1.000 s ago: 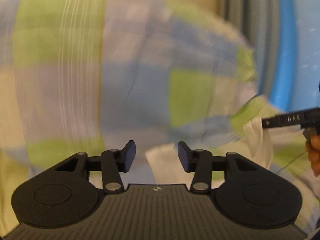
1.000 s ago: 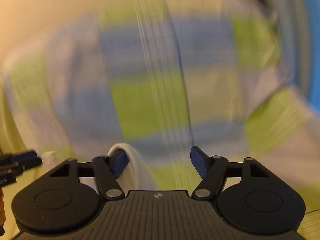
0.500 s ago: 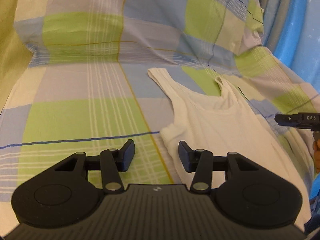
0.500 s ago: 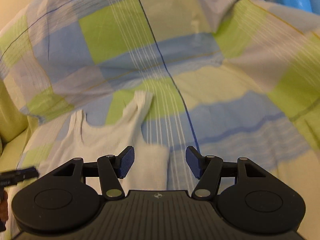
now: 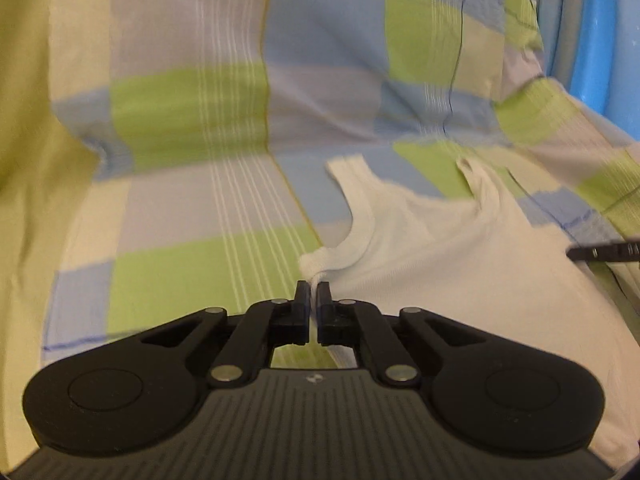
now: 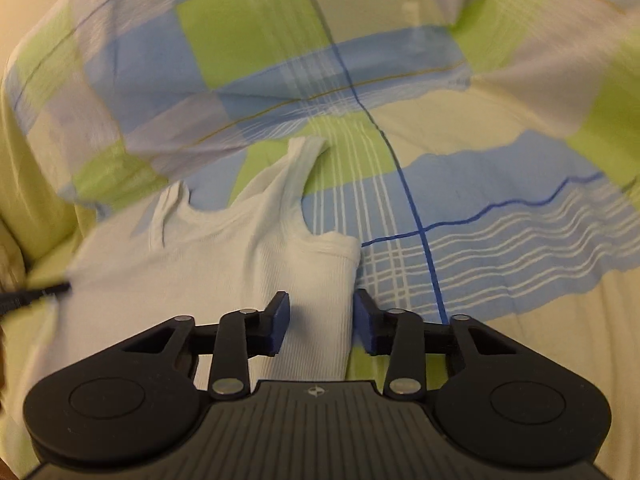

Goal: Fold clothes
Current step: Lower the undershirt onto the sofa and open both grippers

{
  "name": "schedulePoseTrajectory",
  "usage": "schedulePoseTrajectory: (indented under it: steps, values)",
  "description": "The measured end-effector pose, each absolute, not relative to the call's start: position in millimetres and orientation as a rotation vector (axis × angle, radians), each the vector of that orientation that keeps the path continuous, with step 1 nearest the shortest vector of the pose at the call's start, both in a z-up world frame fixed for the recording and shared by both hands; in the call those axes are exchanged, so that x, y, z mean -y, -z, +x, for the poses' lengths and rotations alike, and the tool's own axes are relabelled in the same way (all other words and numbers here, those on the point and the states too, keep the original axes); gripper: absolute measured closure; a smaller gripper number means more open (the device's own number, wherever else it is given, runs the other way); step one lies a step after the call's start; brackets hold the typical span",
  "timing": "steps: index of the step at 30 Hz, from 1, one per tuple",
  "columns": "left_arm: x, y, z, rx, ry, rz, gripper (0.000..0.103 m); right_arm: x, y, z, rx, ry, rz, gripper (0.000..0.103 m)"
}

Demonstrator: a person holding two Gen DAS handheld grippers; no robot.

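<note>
A bed fills the room ahead, spread with a checked sheet (image 5: 192,208) in green, blue and cream; a matching pillow (image 5: 360,60) beyond, blue wall (image 5: 592,40) far right, warm yellowish light.

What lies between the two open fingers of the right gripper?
In the right wrist view, the side edge of the white tank top lies between the fingers of the right gripper, on the checked bedsheet.

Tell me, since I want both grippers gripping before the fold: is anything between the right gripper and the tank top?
Nothing visible. The right gripper is open with the white tank top side edge already between its fingers; the left gripper is shut on the other side.
</note>
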State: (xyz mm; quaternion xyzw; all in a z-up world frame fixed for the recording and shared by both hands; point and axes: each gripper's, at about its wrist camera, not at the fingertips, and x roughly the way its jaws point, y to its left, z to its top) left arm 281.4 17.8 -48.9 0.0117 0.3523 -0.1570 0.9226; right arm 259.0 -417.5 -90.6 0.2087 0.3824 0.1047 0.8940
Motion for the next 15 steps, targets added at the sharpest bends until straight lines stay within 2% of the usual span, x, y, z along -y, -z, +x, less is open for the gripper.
schedulePoseTrajectory:
  steps: [1,2,5,6,8,9,10,12,15]
  values:
    - [-18.9,50.2,278.9,-0.724,0.315,0.018,0.101,422.4,90.7,261.0,-0.800,-0.199,0.444,0.101]
    - [-20.1,51.2,275.8,-0.722,0.309,0.010,0.099,426.5,89.8,262.1,-0.807,-0.178,0.442,0.102]
    - [-26.0,49.9,262.0,-0.709,0.313,-0.014,0.084,430.6,73.8,253.9,-0.768,-0.022,0.308,0.103]
    - [-27.2,49.0,256.2,-0.706,0.315,-0.013,0.083,432.2,69.7,250.8,-0.752,0.016,0.284,0.103]
    - [-28.6,45.2,242.4,-0.702,0.325,-0.006,0.083,436.1,65.8,246.0,-0.740,0.053,0.257,0.099]
    - [-28.7,42.6,234.8,-0.701,0.334,0.000,0.083,438.3,64.3,243.4,-0.747,0.058,0.262,0.092]
    - [-28.9,39.2,225.1,-0.701,0.346,0.005,0.081,438.9,61.3,237.4,-0.750,0.049,0.274,0.091]
    - [-27.7,31.9,204.5,-0.703,0.380,0.018,0.075,436.7,53.0,219.5,-0.750,0.012,0.289,0.089]
    - [-19.9,21.1,165.0,-0.705,0.459,0.076,0.073,424.9,41.4,182.6,-0.778,-0.073,0.316,0.076]
